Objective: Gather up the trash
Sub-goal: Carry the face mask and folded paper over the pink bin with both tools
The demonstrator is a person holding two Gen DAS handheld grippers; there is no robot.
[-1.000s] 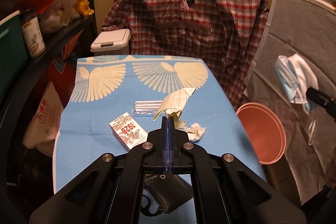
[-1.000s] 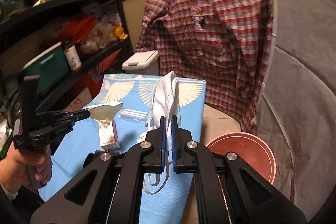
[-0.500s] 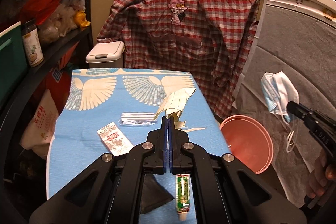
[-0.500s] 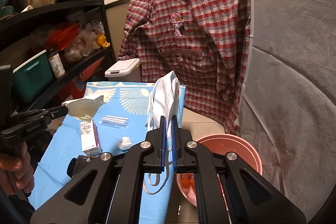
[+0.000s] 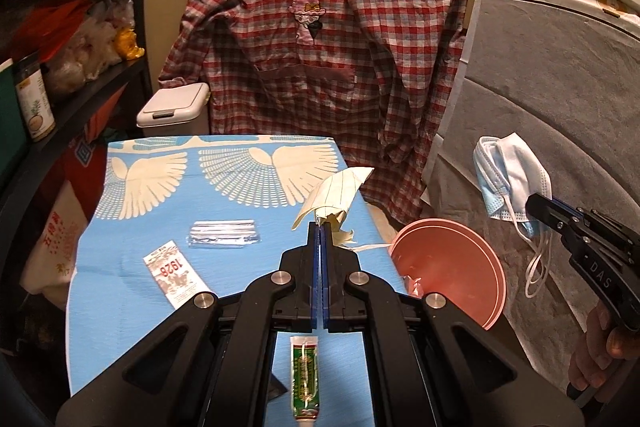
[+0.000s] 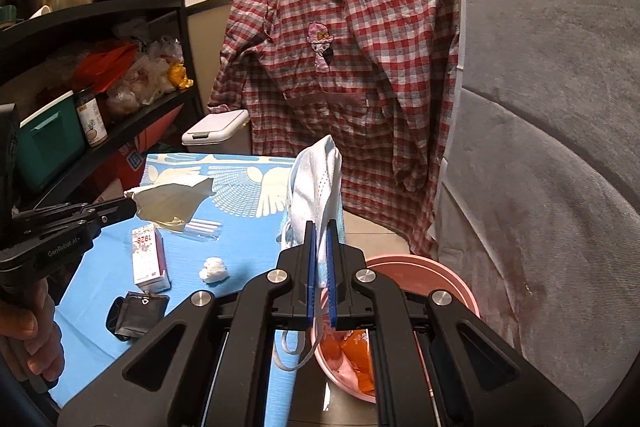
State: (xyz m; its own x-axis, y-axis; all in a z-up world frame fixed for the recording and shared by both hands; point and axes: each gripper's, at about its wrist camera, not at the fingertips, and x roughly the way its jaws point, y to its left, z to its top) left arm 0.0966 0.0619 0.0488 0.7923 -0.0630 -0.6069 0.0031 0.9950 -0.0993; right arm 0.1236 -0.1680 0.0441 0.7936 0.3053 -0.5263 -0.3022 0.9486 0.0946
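My left gripper (image 5: 320,225) is shut on a crumpled cream paper (image 5: 336,194) and holds it above the right edge of the blue cloth table (image 5: 140,211). The paper also shows in the right wrist view (image 6: 170,201). My right gripper (image 6: 321,227) is shut on a blue and white face mask (image 6: 318,183), held in the air above a pink basin (image 6: 432,269) on the floor; the mask's ear loops hang down. In the left wrist view the mask (image 5: 510,173) hangs to the right of the basin (image 5: 452,263). Orange wrappers (image 6: 352,351) lie in the basin.
On the table lie a 1928 carton (image 5: 174,277), a clear plastic wrapper (image 5: 225,234), a green tube (image 5: 305,371), a white wad (image 6: 214,269) and a black pouch (image 6: 140,311). A plaid shirt (image 5: 328,59) hangs behind. A white bin (image 5: 174,107) and black shelves (image 5: 72,95) stand at the left.
Both grippers have lifted and pulled back, each still holding its item. The mask has moved over toward the basin. The tube has come into the left wrist view.
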